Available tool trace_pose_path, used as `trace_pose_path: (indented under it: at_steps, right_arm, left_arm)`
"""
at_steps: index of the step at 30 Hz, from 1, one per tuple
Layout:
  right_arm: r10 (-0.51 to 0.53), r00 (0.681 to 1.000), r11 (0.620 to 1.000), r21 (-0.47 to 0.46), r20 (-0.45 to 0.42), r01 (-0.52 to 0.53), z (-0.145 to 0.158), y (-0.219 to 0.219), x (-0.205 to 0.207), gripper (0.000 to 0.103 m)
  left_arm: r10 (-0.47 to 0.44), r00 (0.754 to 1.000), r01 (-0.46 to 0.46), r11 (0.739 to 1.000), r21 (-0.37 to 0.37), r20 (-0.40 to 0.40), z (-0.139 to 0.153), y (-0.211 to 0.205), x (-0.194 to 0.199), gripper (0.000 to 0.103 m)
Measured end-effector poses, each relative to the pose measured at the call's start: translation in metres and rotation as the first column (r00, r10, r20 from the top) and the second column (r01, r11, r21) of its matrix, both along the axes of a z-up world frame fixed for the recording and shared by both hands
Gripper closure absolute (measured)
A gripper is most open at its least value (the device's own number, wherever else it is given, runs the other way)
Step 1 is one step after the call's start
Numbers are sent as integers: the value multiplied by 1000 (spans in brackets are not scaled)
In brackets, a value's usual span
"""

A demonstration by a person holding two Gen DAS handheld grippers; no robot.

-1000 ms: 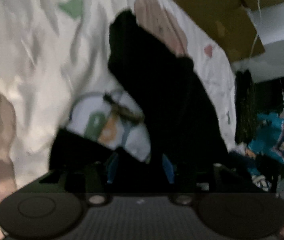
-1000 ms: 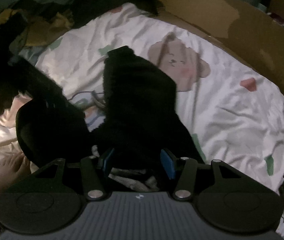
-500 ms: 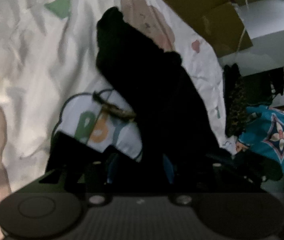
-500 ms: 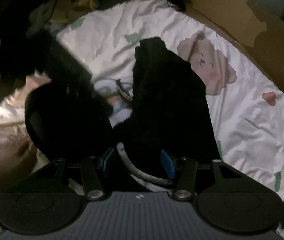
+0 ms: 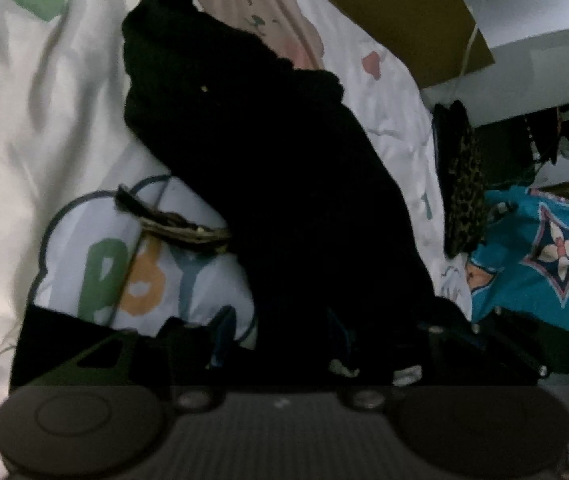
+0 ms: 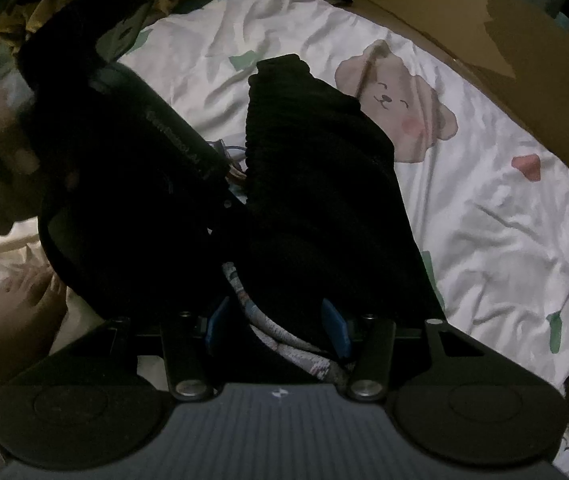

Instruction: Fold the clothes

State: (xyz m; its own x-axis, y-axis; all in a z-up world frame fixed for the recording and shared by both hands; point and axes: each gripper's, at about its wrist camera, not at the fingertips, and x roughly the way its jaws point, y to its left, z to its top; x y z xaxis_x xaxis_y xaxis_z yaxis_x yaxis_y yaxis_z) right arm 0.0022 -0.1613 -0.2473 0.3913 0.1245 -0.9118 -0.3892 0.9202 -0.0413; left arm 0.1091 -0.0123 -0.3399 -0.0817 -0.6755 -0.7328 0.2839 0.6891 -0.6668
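A black garment [image 5: 268, 152] lies in a long strip on the white printed bedsheet [image 5: 24, 100], running from both grippers toward the far end. My left gripper [image 5: 280, 332] is shut on its near edge; the fingers are dark and mostly buried in cloth. My right gripper [image 6: 276, 320] is shut on the same garment [image 6: 316, 184], with a patterned waistband [image 6: 284, 332] bunched between its blue pads [image 6: 334, 326]. The left gripper's body [image 6: 124, 200] and the hand on it show at the left of the right wrist view.
A striped drawstring [image 5: 172, 224] lies on the sheet's letter print. A bear print [image 6: 396, 108] is beyond the garment. Cardboard [image 6: 504, 52] borders the far side. A teal patterned cloth [image 5: 532, 256] and a dark leopard-print garment [image 5: 460, 184] lie off the sheet's right edge. Clothes [image 6: 44, 8] are piled far left.
Both grippers have drawn the black garment toward me and laid it straighter on the sheet. The left gripper has moved closer to the right one. The waistband now shows between the right pads.
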Motion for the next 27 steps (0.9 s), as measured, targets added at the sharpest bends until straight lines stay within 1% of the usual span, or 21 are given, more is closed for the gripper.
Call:
trace_pose_path:
  at_steps: [5, 7, 11, 12, 13, 14, 17, 19, 20, 21, 25, 27]
  right_arm:
    - [-19, 1000, 1000, 25, 2, 19, 1, -2, 2, 46]
    - [-29, 1000, 999, 38, 4, 29, 2, -4, 3, 46]
    - [-45, 999, 998, 54, 12, 44, 5, -7, 3, 46]
    - [-48, 999, 997, 56, 13, 47, 6, -8, 2, 46]
    - [-51, 999, 997, 57, 15, 50, 6, -10, 2, 46]
    - [-53, 998, 997, 58, 15, 52, 7, -11, 2, 46]
    - [-59, 998, 997, 59, 16, 58, 8, -13, 0, 46]
    - [-63, 998, 996, 61, 18, 62, 8, -15, -2, 46]
    - [-65, 998, 996, 61, 18, 63, 9, -15, -2, 46]
    - [-66, 998, 996, 61, 19, 65, 9, -16, -2, 46]
    - [-71, 997, 996, 64, 24, 69, 10, -16, -1, 46]
    - [-71, 997, 995, 67, 27, 69, 11, -15, 0, 46]
  left_arm:
    - [19, 999, -21, 999, -37, -40, -10, 1, 1, 44]
    - [8, 999, -11, 998, -62, -50, -11, -1, 0, 43]
    - [-61, 998, 57, 992, -108, -27, -7, -6, -8, 44]
    - [-78, 997, 75, 990, -117, -17, -6, -7, -11, 45]
    - [-95, 995, 95, 988, -121, 3, -4, -9, -13, 47]
    - [-110, 994, 112, 986, -125, 19, -3, -11, -15, 55]
    - [-128, 989, 136, 983, -126, 69, 1, -14, -19, 60]
    - [-121, 989, 131, 982, -135, 81, 2, -8, -20, 65]
    - [-115, 990, 125, 982, -142, 82, 3, -6, -20, 74]
    - [-107, 991, 119, 982, -150, 83, 4, -4, -20, 93]
    - [-92, 992, 107, 977, -184, 87, 12, 0, -17, 95]
    - [-94, 990, 113, 975, -194, 101, 18, -2, -16, 95]
